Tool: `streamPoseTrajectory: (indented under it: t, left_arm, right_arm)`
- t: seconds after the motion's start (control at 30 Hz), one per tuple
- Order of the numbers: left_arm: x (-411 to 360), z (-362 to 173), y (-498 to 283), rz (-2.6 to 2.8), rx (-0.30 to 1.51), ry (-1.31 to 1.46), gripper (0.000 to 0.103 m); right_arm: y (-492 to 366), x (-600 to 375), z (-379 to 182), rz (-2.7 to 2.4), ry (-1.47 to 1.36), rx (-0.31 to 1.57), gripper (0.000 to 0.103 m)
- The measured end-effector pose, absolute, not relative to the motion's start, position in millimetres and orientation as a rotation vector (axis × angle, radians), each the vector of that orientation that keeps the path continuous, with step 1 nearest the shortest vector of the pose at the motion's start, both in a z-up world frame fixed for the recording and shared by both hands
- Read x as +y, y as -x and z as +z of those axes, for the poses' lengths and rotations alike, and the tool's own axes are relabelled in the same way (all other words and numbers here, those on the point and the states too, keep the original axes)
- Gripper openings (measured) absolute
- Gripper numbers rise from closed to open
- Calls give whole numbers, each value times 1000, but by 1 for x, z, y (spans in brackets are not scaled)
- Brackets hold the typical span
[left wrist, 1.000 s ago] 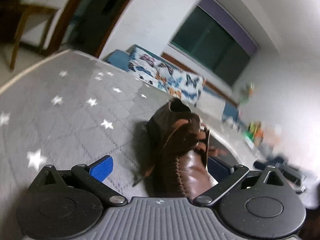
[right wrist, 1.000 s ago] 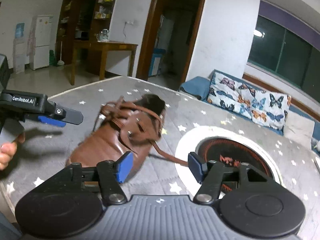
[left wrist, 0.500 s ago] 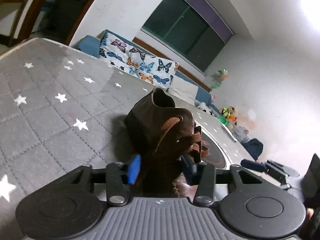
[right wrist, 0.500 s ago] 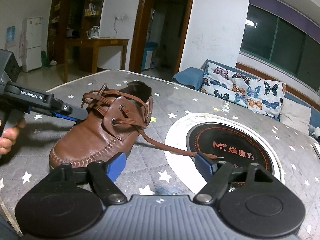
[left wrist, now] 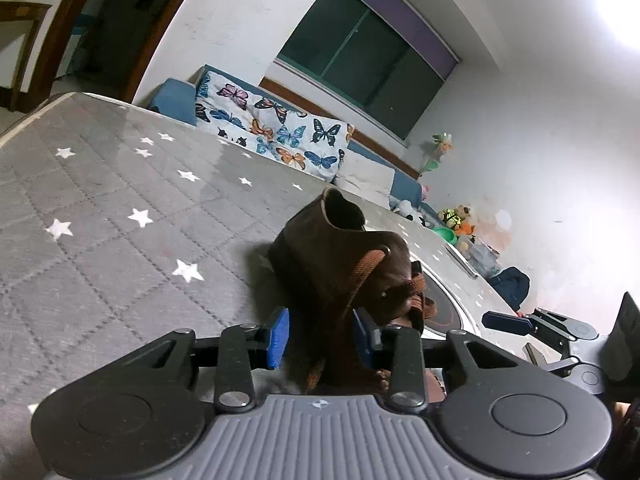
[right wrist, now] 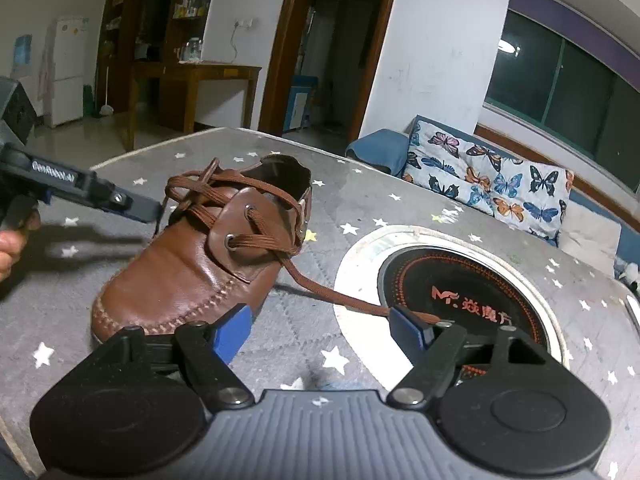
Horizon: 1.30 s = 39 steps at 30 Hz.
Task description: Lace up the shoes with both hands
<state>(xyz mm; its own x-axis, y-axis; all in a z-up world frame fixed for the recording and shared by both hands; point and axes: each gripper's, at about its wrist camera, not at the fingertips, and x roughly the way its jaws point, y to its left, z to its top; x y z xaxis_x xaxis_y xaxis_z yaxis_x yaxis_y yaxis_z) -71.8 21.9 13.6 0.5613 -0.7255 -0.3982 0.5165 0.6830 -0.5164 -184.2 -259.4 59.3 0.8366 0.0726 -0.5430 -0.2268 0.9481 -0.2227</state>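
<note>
Since a second ago the left gripper [left wrist: 320,338] has drawn in against the side of the shoe [right wrist: 200,264], and its jaws have just been closing, from wide apart to a narrow gap around the shoe's laced flank. A strand of lace [left wrist: 356,280] runs down between the blue pads [left wrist: 278,336], yet whether the pads actually press on lace or leather cannot be told from these views.

Brown and glossy, the leather shoe lies on the grey star-printed tabletop [right wrist: 288,332], toe toward the right-hand camera, with pale stitching around the toe. Its flat brown lace crosses loosely over the tongue through metal eyelets, and one loose end [right wrist: 340,300] trails away across the white ring of the round cooktop [right wrist: 460,300] set in the table.

Over there the right gripper [right wrist: 320,330] stands wide open and holds nothing; the lace end reaches its right-hand pad [right wrist: 408,330].
</note>
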Motion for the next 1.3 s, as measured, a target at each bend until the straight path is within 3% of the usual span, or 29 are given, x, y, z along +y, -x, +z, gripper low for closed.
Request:
streamPoseTrajectory:
  t: [0.2,0.3,0.37,0.53,0.6,0.73,1.0,1.17,1.3]
  left_arm:
    - [12,13,71,-768,627,340,39]
    - [14,14,69,-751,621,326,38]
    - [10,16,69,-736,620,277,22]
    - [0,18,71,-651,609,183,13]
    - [-2,19,71,-602,594,172,9]
    - [-4,23,72,-466,552,158,5]
    - [27,40,79,-185,431,272,4]
    - [61,55,87,-97,370,326,3]
    - [70,58,95,-43,343,257,3]
  right_arm:
    - [157,-255,45,176,425,562,54]
    - [143,-251,37,222,487,561,49]
    - [133,-247,30,236,548,556,47]
    - [109,-245,18,297,592,571,39]
    - [102,-245,17,336,569,575,23]
    - [96,-242,16,345,516,570,4]
    - [116,-269,44,154,268,437,0]
    - [124,-280,62,96,286,379,0]
    - [127,-272,55,152,371,435,4]
